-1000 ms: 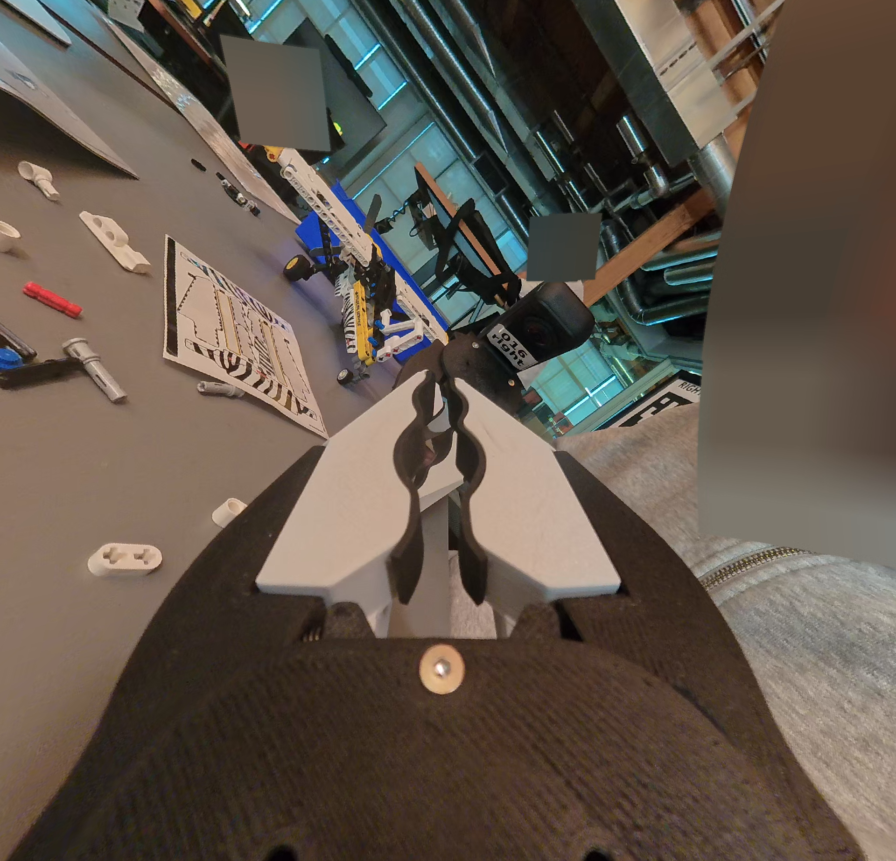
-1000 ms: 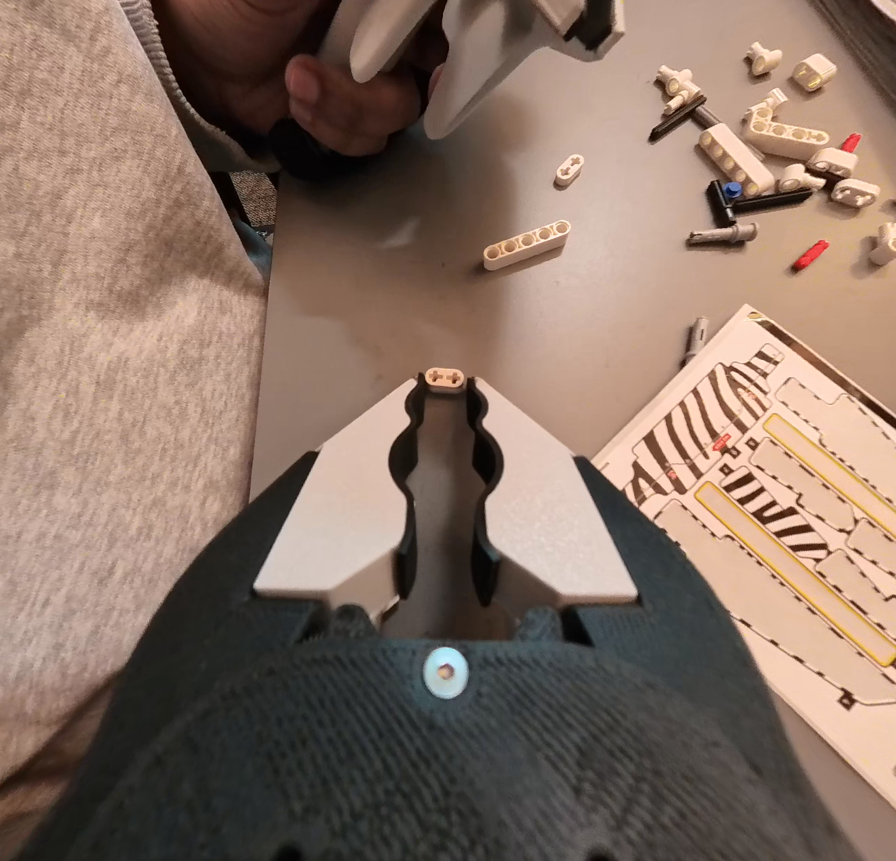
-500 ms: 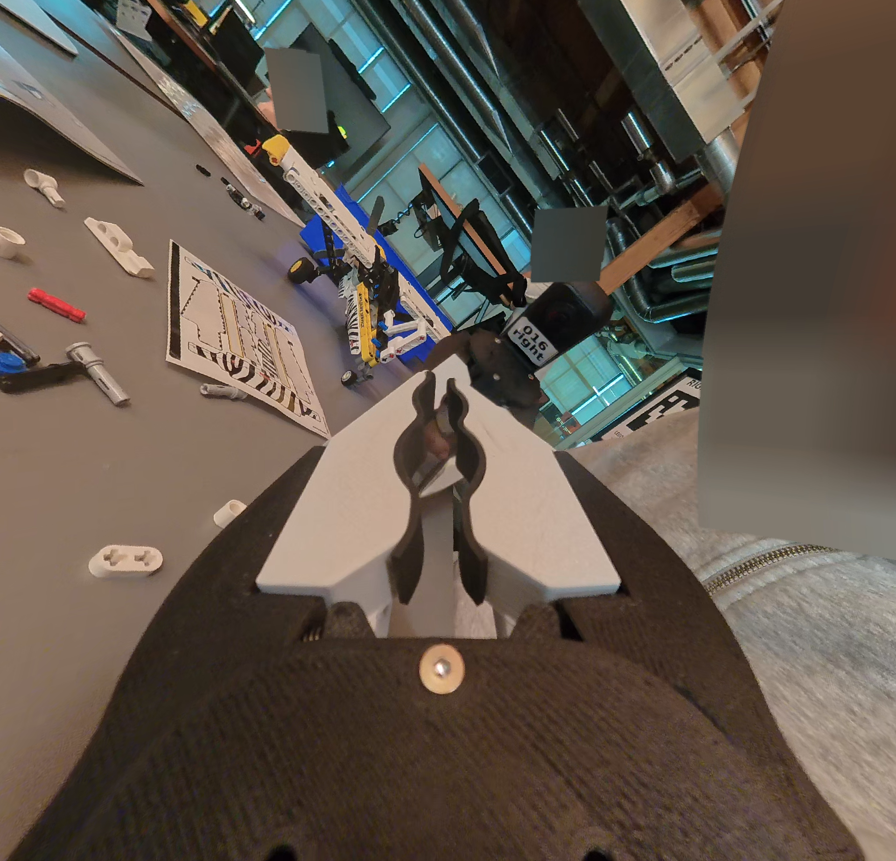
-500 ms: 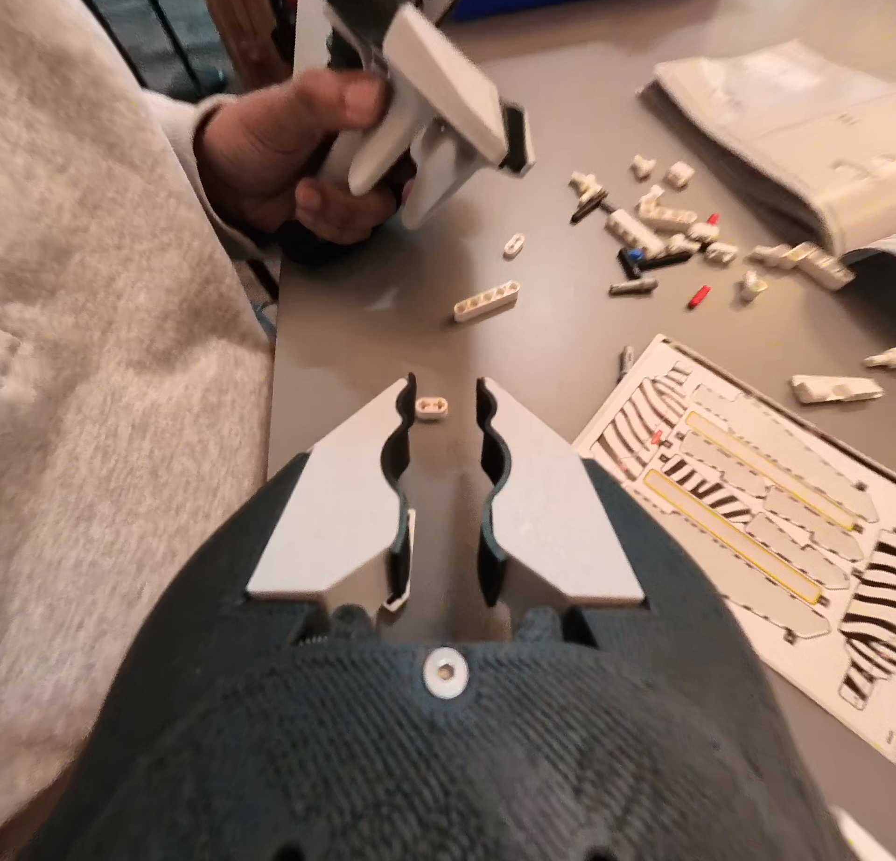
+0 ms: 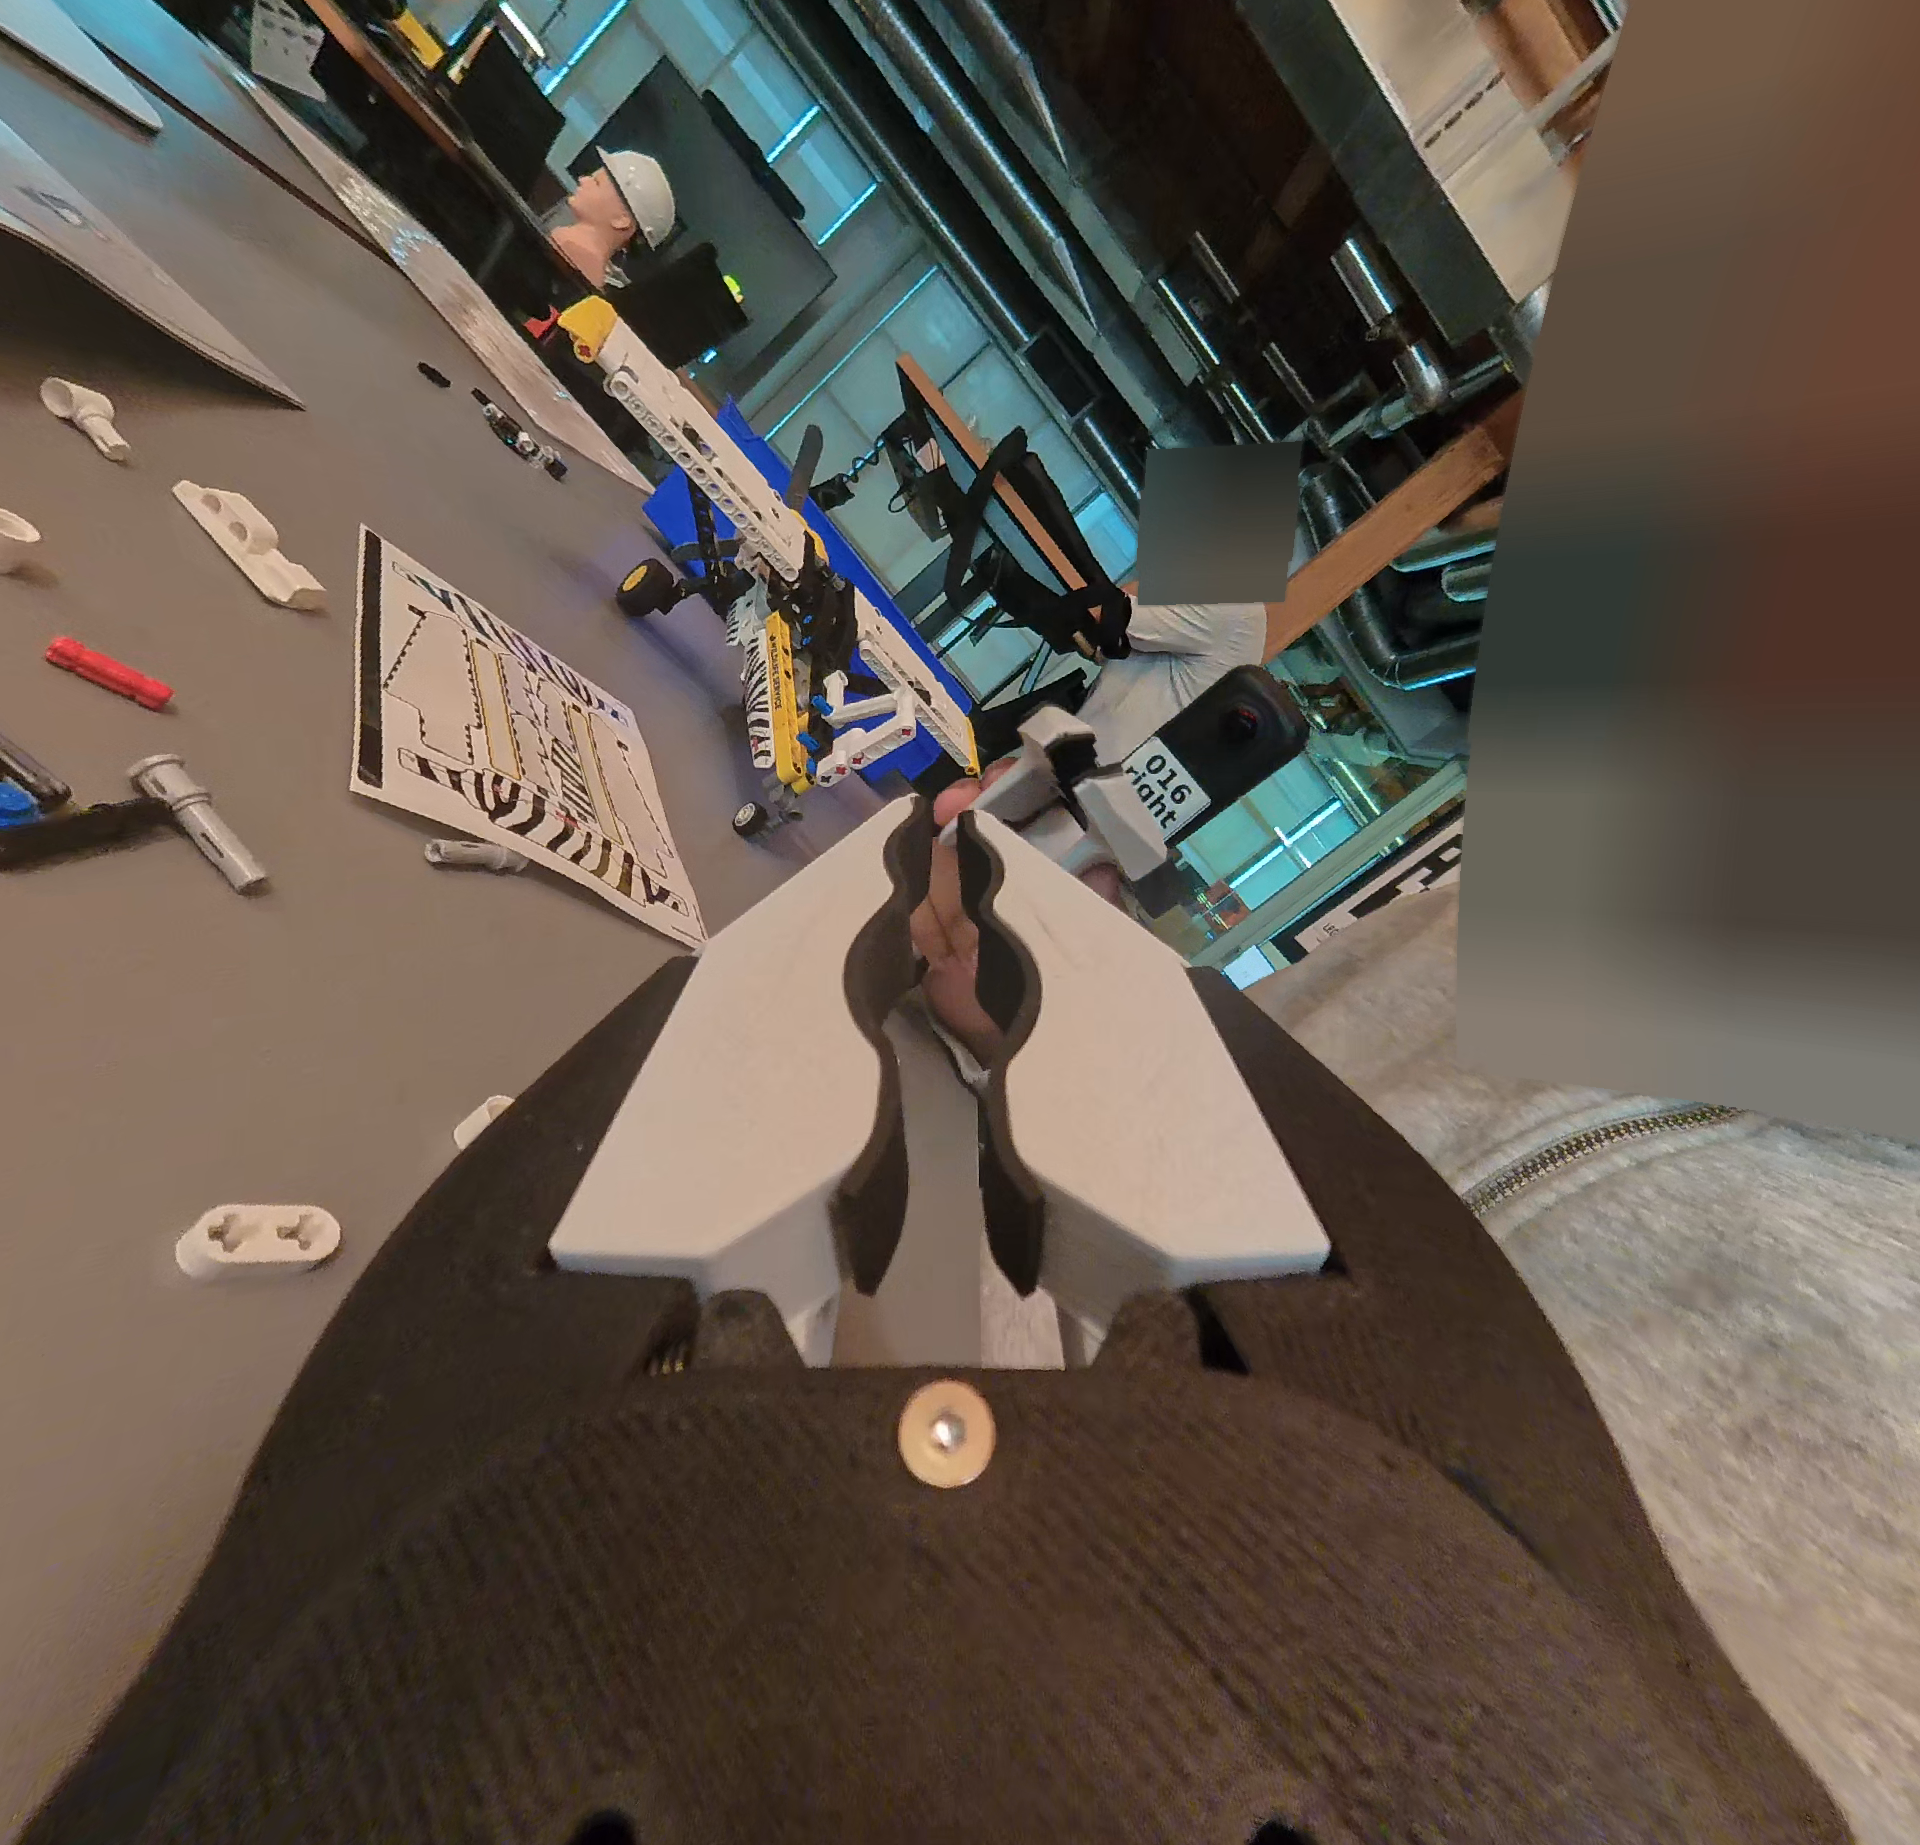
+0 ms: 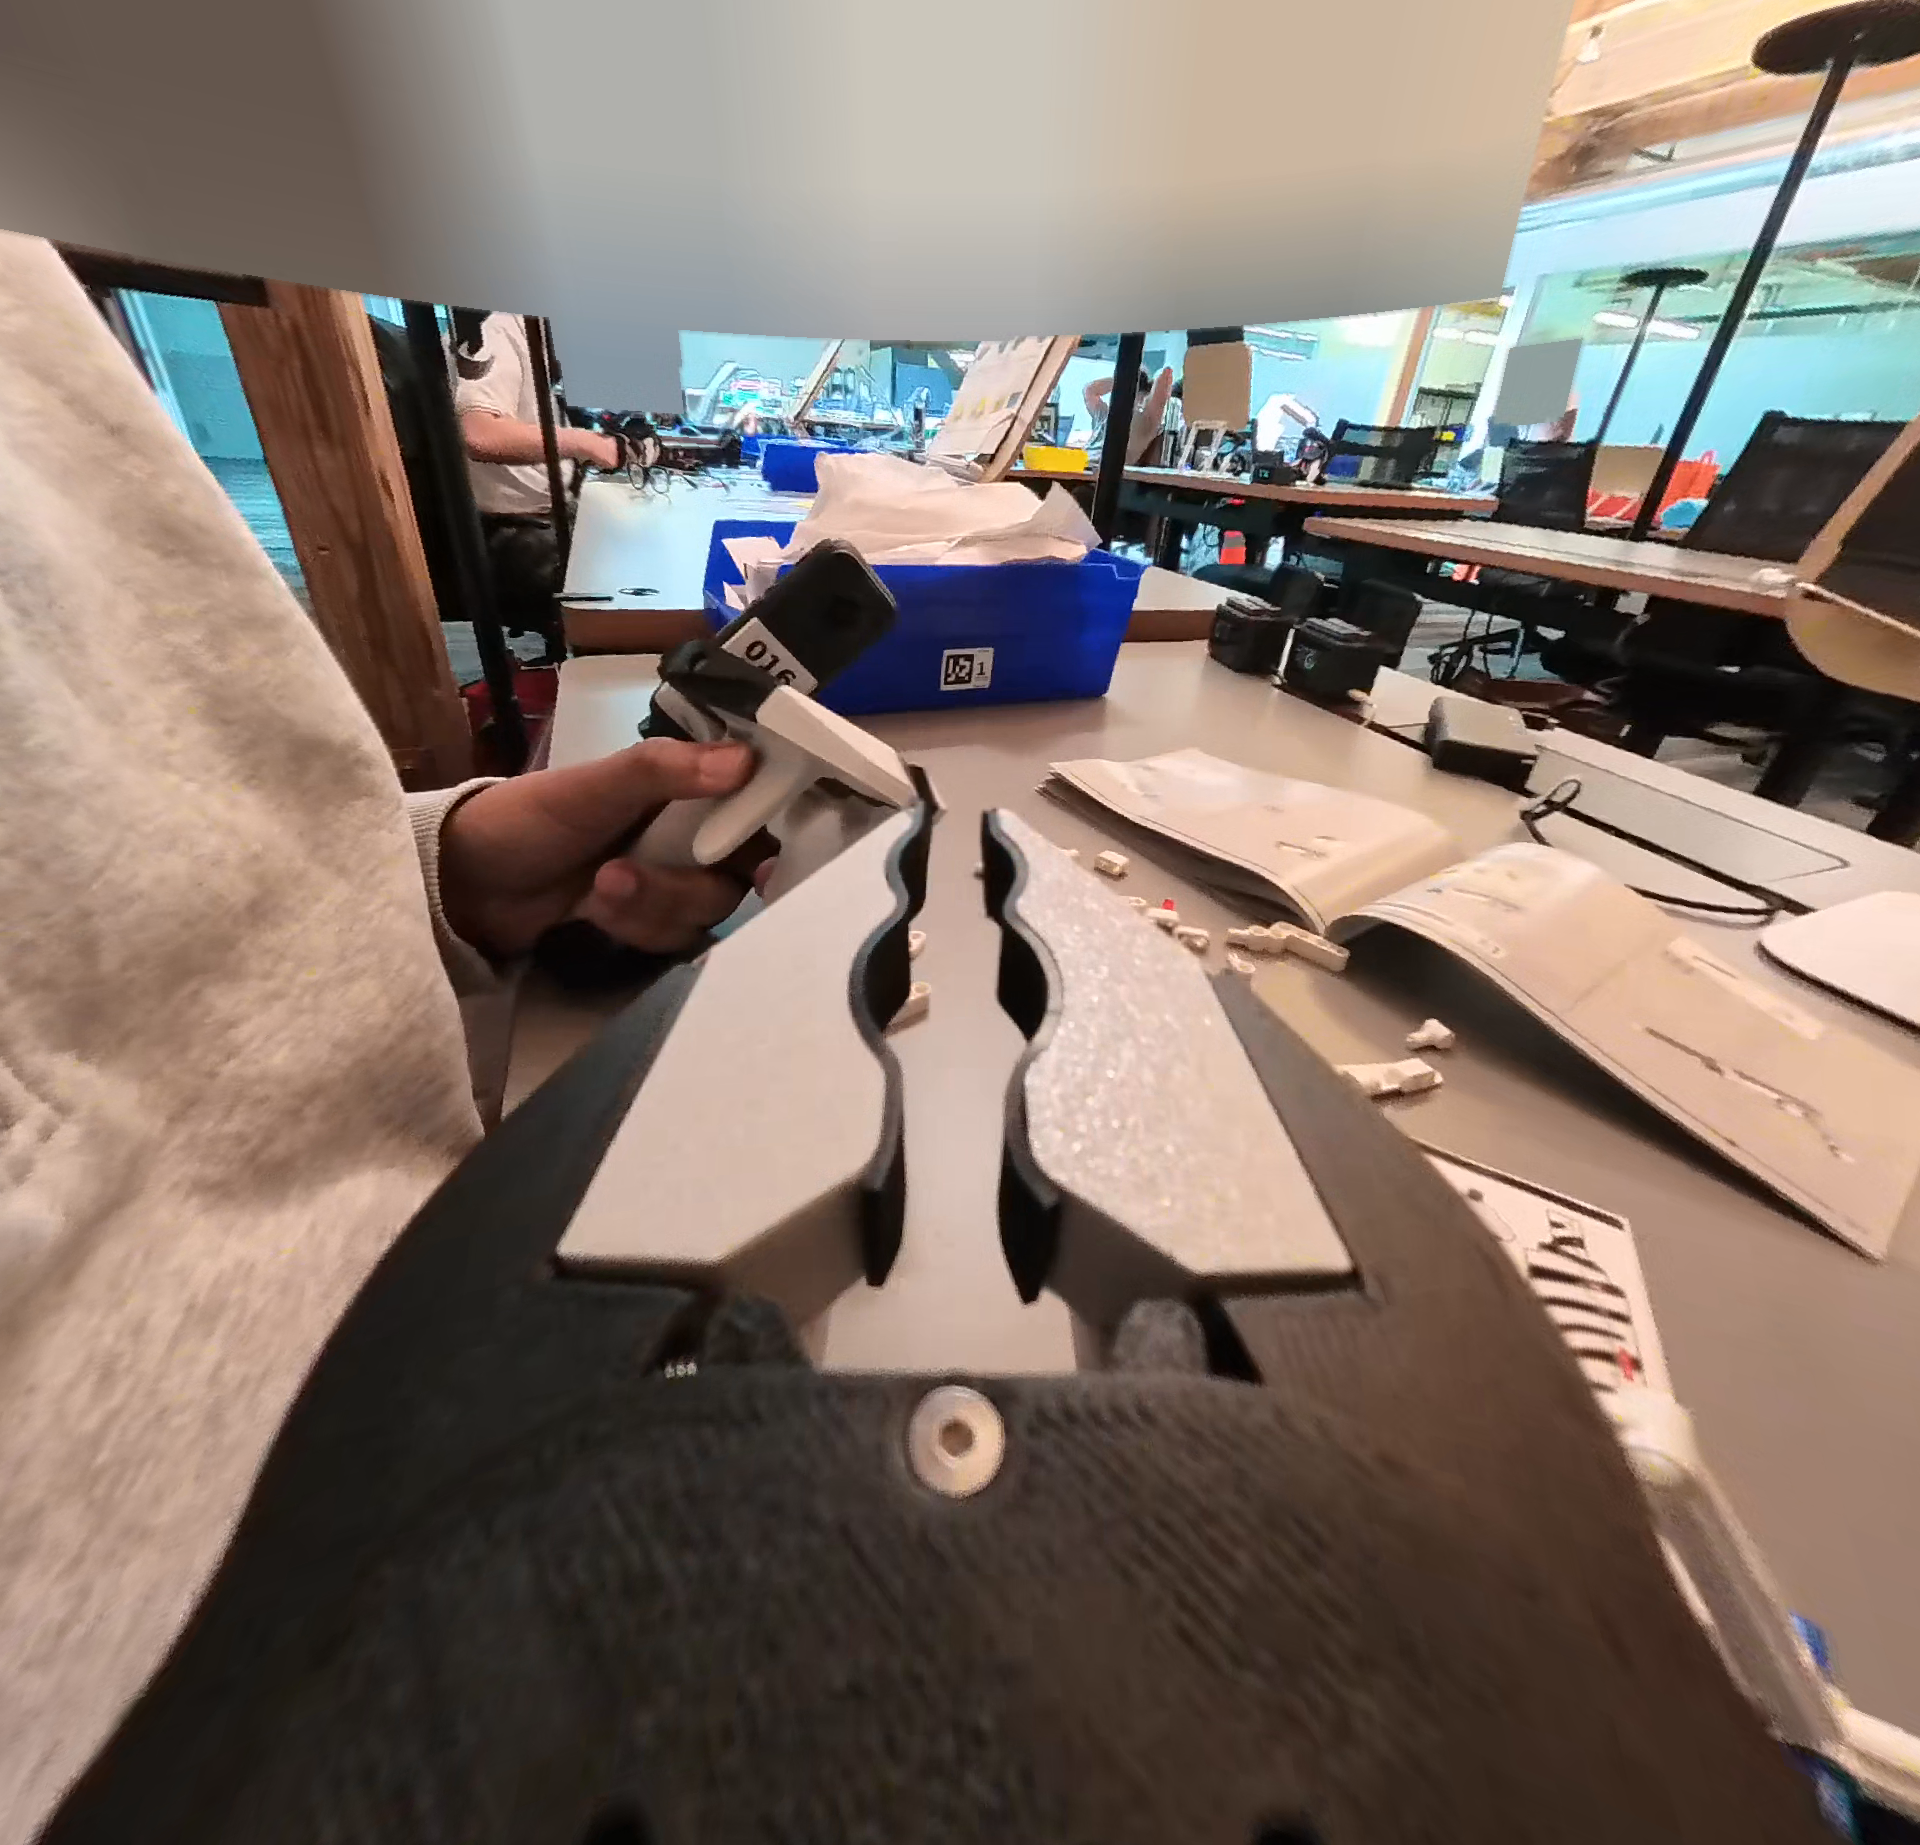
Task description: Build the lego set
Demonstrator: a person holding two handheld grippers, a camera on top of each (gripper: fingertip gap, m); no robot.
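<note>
The partly built lego model [image 5: 774, 642], white, yellow and black, stands on the grey table [image 5: 260, 1016] beyond the sticker sheet [image 5: 499, 715]. Loose parts lie to its left: a red axle [image 5: 104, 671], a grey pin [image 5: 197, 808] and a small white two-hole piece [image 5: 260, 1239]. My left gripper [image 5: 938, 824] is raised above the table edge, jaws all but closed, empty. It also shows in the right wrist view [image 6: 920, 796], held in a hand [image 6: 582, 850]. My right gripper [image 6: 956, 821] is lifted and level, slightly open, empty. It also shows in the left wrist view [image 5: 1049, 787].
An open instruction booklet [image 6: 1455, 922] lies on the right with white parts [image 6: 1288, 938] scattered before it. A blue bin [image 6: 977, 632] with crumpled white paper stands at the far edge. The sticker sheet's corner [image 6: 1558, 1276] is by my right gripper. A grey sweater sleeve [image 6: 156, 860] fills the left. Across from one pair of fingers to the other is roughly 6 centimeters. The left tips stand about 15 centimeters off the red axle [image 5: 104, 671].
My right gripper opened around the small white two-hole piece, left it on the table, then rose and tilted up to level. My left gripper barely moved.
</note>
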